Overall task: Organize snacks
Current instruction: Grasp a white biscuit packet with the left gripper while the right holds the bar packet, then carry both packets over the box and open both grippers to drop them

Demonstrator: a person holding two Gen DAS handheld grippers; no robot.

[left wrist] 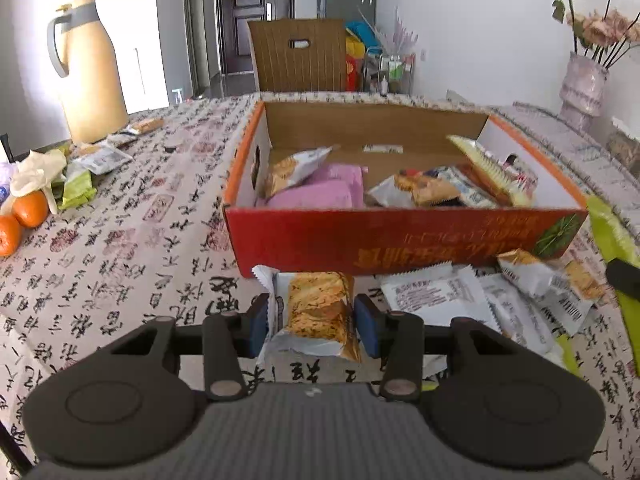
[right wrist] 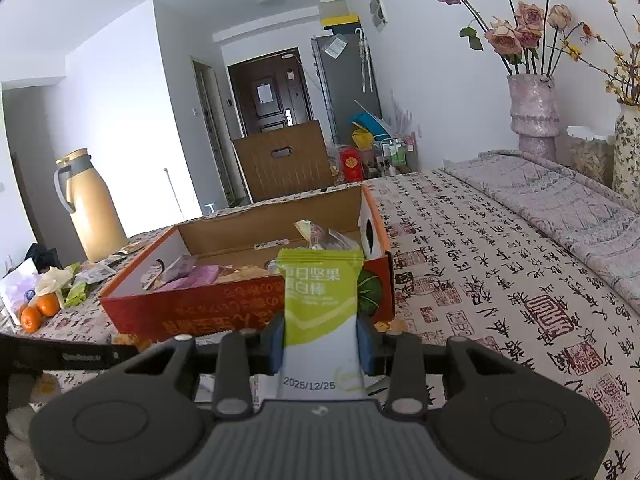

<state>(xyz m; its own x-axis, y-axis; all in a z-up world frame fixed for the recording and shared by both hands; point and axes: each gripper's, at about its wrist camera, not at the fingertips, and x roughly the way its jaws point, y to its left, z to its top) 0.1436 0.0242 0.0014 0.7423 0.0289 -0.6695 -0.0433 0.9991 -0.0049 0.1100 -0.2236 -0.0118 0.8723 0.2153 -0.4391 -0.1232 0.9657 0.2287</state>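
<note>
1. Currently we pinch a cracker packet [left wrist: 316, 316] in our left gripper [left wrist: 314, 320], pads tight on both sides, low over the tablecloth [left wrist: 120, 240] just short of the box [left wrist: 400, 240].
2. Our right gripper [right wrist: 322, 340] clenches a green bar [right wrist: 320, 300] upright, raised near the box's right corner.
3. Both packets look headed into the box; its near wall needs clearing, and the back half inside is open.
4. Loose packets [left wrist: 460, 296] lie against the front wall.
</note>
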